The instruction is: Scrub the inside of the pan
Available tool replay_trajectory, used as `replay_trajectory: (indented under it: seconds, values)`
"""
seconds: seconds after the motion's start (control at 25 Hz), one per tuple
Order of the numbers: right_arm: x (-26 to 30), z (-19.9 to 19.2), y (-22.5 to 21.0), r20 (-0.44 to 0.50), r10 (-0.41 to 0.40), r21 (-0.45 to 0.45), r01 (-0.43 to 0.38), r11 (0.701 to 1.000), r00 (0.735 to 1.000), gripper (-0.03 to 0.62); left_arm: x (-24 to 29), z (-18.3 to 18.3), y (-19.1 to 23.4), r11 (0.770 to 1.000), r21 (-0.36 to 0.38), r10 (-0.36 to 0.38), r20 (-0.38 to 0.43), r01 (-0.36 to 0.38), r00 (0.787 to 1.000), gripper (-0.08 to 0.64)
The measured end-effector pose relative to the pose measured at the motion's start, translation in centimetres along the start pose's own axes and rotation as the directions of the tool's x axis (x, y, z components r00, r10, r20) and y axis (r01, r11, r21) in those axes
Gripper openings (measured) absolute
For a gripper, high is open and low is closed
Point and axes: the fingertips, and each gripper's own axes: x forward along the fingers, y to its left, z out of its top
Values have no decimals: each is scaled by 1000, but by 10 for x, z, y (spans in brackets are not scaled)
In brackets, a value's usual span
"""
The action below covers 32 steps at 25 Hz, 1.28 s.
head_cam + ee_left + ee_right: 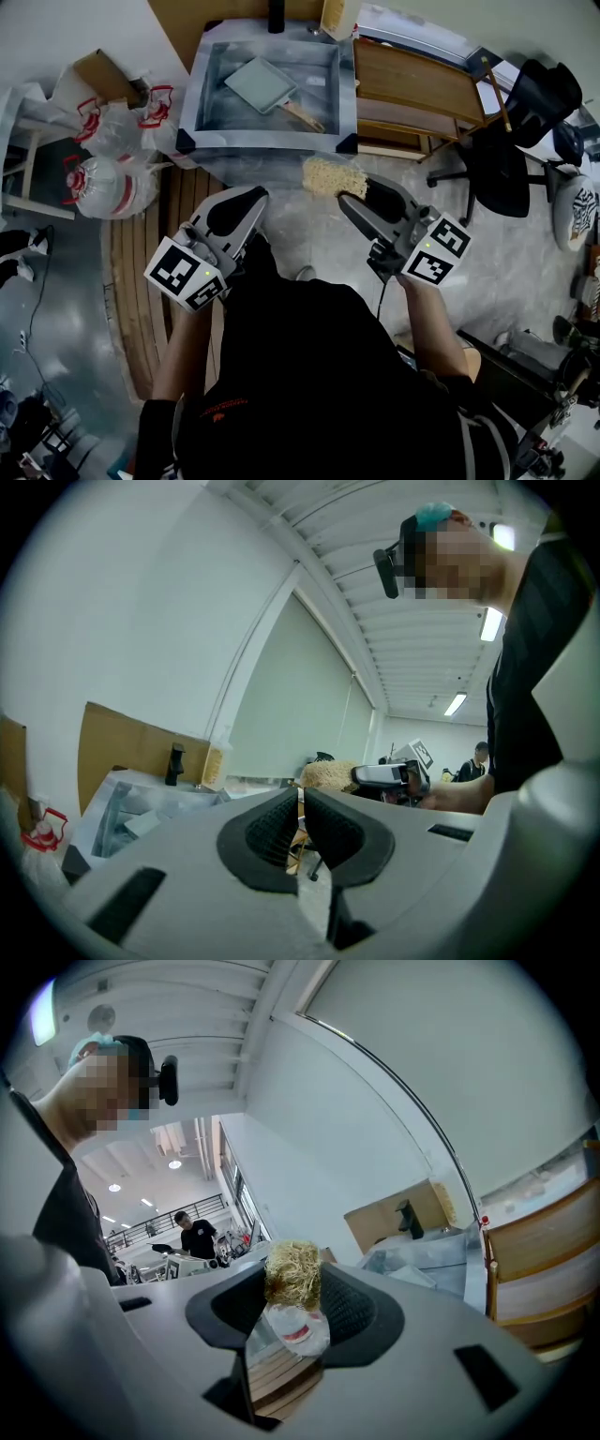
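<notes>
A grey rectangular pan with a wooden handle lies in the foil-lined sink at the top of the head view. Well short of the sink, my right gripper is shut on a yellowish fibre scrubber, which shows as a tuft between the jaws in the right gripper view. My left gripper hangs beside it with its jaws together and nothing between them. In the left gripper view the scrubber appears to the right and the sink to the left.
A wooden rack stands right of the sink, with a black office chair beyond it. Plastic bags with red handles and a cardboard box lie at the left. A black faucet rises behind the sink. Wooden slats cover the floor.
</notes>
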Motion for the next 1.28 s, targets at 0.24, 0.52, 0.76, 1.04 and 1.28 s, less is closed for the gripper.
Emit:
replay_trajectory:
  seconds: [0.24, 0.52, 0.76, 1.04, 1.28]
  values:
    - [82, 13, -45, -38, -25, 12, 25, 1000, 999, 176, 9, 12, 98, 1000, -16, 11, -25, -12, 1000, 31]
    - [169, 27, -91, -78, -72, 26, 74, 997, 994, 176, 18, 20, 201, 999, -33, -5, -68, 3, 998, 31]
    - [225, 30, -124, -124, -127, 22, 131, 991, 984, 176, 29, 23, 268, 998, -44, -45, -107, 40, 993, 31]
    - [276, 23, -156, -181, -165, 19, 171, 985, 969, 176, 34, 16, 325, 997, -58, -64, -139, 56, 988, 29]
    - [292, 14, -179, -228, -162, 8, 168, 986, 960, 176, 40, 7, 344, 997, -59, -51, -158, 42, 986, 29]
